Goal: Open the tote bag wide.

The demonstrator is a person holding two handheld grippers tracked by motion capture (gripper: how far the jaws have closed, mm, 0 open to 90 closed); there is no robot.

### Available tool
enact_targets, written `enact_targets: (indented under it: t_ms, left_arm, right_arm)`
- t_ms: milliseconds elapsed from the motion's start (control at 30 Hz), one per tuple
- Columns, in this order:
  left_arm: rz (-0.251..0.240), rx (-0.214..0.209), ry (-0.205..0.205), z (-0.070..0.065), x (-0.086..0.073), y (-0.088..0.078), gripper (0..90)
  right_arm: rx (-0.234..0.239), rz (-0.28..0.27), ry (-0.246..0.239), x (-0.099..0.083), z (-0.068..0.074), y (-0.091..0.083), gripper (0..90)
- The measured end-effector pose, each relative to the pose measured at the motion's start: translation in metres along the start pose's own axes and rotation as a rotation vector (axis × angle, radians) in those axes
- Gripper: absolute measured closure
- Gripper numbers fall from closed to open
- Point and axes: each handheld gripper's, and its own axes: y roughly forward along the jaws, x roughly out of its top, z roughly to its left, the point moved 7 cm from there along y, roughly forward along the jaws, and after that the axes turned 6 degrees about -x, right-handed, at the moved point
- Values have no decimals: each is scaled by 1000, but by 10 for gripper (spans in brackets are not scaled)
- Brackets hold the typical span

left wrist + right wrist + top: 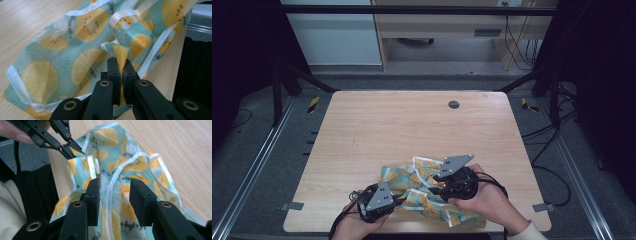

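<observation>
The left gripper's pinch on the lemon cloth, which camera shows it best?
The left gripper view: the left gripper has its jaws clamped on a fold of the lemon cloth. The high view shows that gripper from above, pinch hidden. The right gripper view shows it small, far off.

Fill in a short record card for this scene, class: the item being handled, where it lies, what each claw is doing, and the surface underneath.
item: lemon-print cloth, teal with white edging, crumpled
place: near edge of the wooden table, between the two hands
left claw: jaws shut on a fold of the cloth
right claw: jaws apart, cloth and a white strip between them, pads not pressing
table hole: round, at the far side
</observation>
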Motion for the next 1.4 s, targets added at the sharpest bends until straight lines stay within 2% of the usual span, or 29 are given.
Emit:
enact_targets:
  t_ms: [133, 300, 367, 500, 533, 633, 833, 1067, 1267, 1400]
  left_arm:
    - [3, 7, -29, 3, -2, 2, 883]
    - [18, 8, -37, 5, -5, 5, 886]
    - [16, 8, -39, 4, -5, 5, 887]
    - [15, 11, -38, 4, -5, 5, 887]
    - [15, 10, -38, 4, -6, 5, 887]
    - [17, 6, -36, 4, -7, 6, 887]
    - [55, -14, -11, 1, -11, 9, 889]
    - [99, -32, 35, -6, -16, 11, 890]
    - [150, -54, 35, -8, -23, 17, 889]
    - [153, -59, 36, -9, -24, 19, 889]
  right_arm:
    - [-6, 16, -5, -4, 0, 2, 581]
    - [-23, 31, -21, -6, 1, 3, 584]
    - [-25, 40, -25, -7, 0, 3, 658]
    - [-10, 50, -18, -10, -3, 1, 868]
    - [-7, 47, -15, -10, -4, 1, 898]
    - [-5, 26, 3, -8, -8, -2, 900]
    - [-46, -38, 31, 1, -27, -12, 900]
    - [-93, -84, 99, 3, -58, -20, 900]
    - [-136, -81, 166, -13, -86, -18, 900]
    - [-153, -62, 200, -26, -102, -11, 900]
